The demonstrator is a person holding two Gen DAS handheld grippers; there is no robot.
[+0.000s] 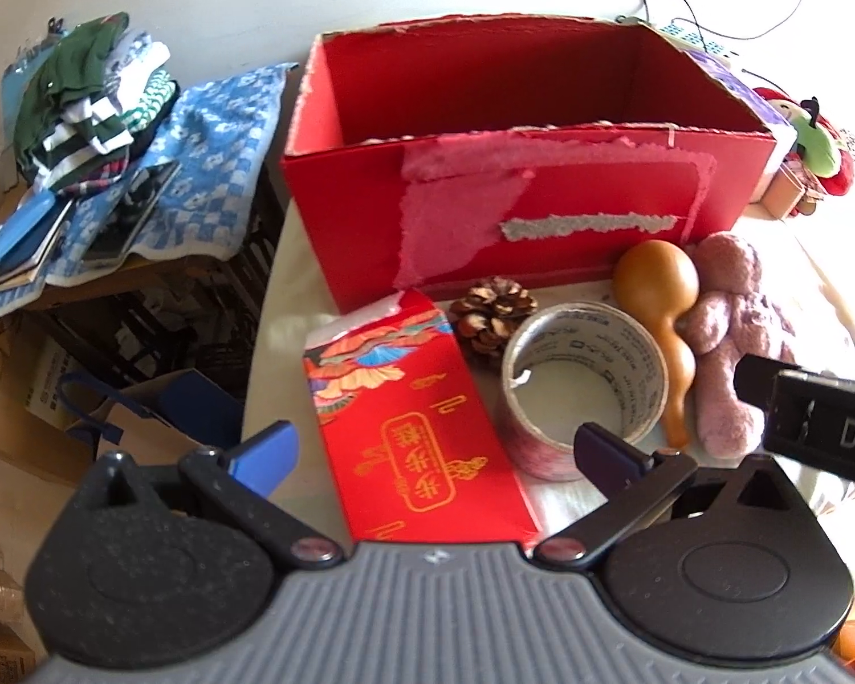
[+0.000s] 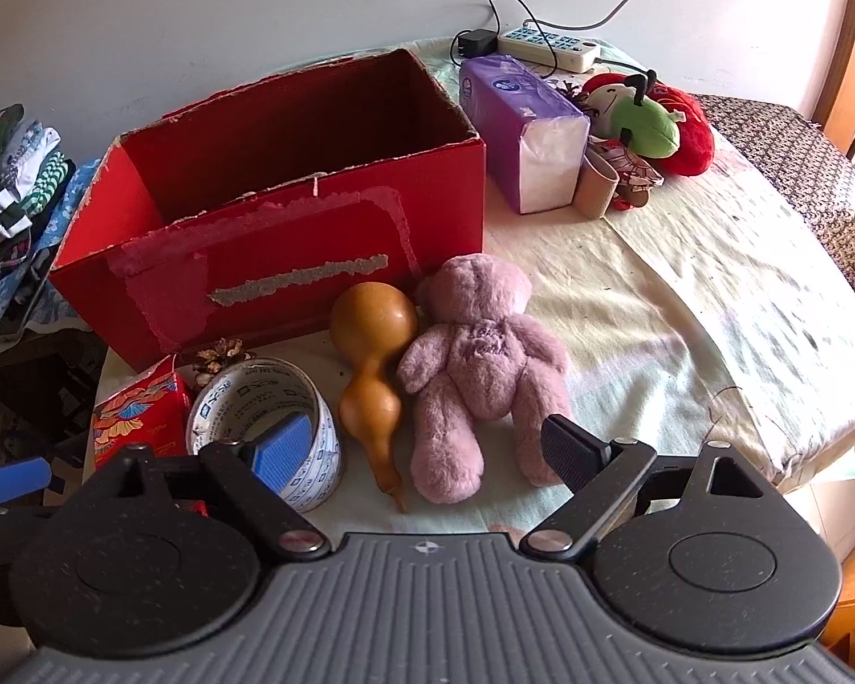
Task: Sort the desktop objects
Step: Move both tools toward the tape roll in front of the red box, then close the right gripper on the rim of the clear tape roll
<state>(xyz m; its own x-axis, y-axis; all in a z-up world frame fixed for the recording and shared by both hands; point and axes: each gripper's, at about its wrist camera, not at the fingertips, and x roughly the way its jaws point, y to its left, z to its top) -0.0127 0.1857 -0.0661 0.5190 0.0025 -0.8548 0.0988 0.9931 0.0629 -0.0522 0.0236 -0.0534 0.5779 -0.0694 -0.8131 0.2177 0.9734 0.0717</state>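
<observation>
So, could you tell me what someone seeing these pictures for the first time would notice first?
Probably the big red box, open-topped and empty-looking, with torn patches on its front, at the back of the table. Next, the row before it: a red packet, a pine cone, a tape roll, a brown gourd and a pink teddy bear lying beside the gourd. Both tools, left and right, hover open.

Pink teddy bear point(image 2: 479, 365) beside gourd point(image 2: 370, 353)

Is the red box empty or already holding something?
Empty as far as visible: the red box shows only bare inner walls; its floor is hidden in both views.
</observation>
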